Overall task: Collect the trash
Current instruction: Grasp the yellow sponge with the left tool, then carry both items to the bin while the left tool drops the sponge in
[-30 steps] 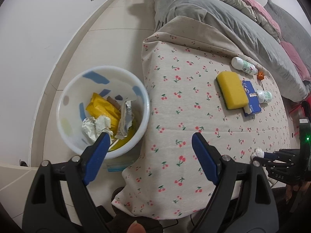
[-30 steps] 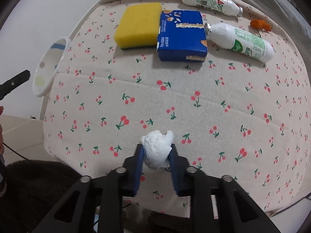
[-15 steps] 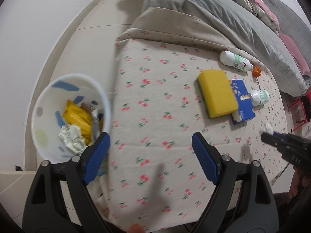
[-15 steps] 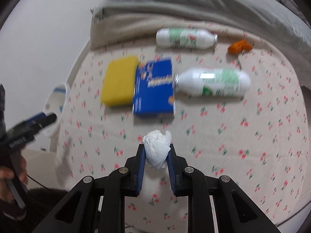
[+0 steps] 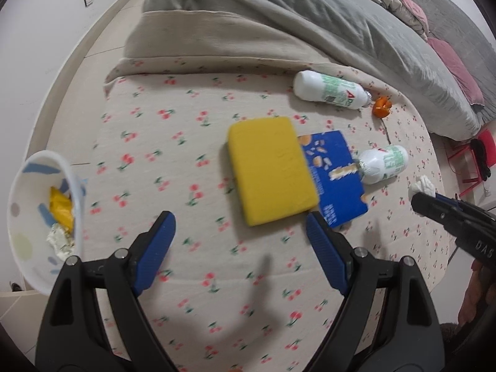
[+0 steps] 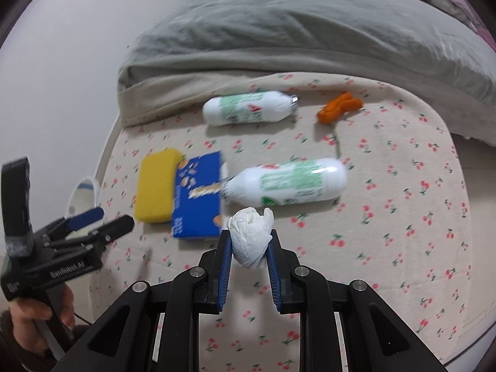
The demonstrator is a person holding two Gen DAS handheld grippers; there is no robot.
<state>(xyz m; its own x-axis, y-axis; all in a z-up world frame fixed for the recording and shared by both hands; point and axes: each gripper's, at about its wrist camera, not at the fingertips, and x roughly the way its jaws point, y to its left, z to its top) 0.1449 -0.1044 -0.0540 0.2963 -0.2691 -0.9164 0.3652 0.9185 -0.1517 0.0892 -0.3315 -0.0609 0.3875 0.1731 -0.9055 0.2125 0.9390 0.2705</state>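
Observation:
My right gripper (image 6: 248, 241) is shut on a crumpled white tissue wad (image 6: 249, 232), held above the cherry-print cloth (image 6: 387, 217). The same wad (image 5: 422, 185) shows at the right edge of the left wrist view. My left gripper (image 5: 240, 241) stands open and empty over the cloth, just short of the yellow sponge (image 5: 271, 169). Beside the sponge lie a blue box (image 5: 336, 179) and a white bottle (image 5: 383, 167). A second white bottle (image 5: 330, 90) and an orange peel (image 5: 382, 107) lie farther back. The white trash bin (image 5: 18, 217), holding yellow and white scraps, is at the far left.
A grey duvet (image 5: 310, 31) with pink bedding covers the bed behind the cloth. A white wall and pale tiled floor (image 5: 102, 40) run along the left. A red stool (image 5: 471, 161) stands at the far right. A hand (image 6: 34, 319) holds the left gripper's handle.
The left gripper has swung from over the bin to over the cloth near the sponge, still open. The right gripper has lifted the tissue wad off the cloth and moved toward the bottles.

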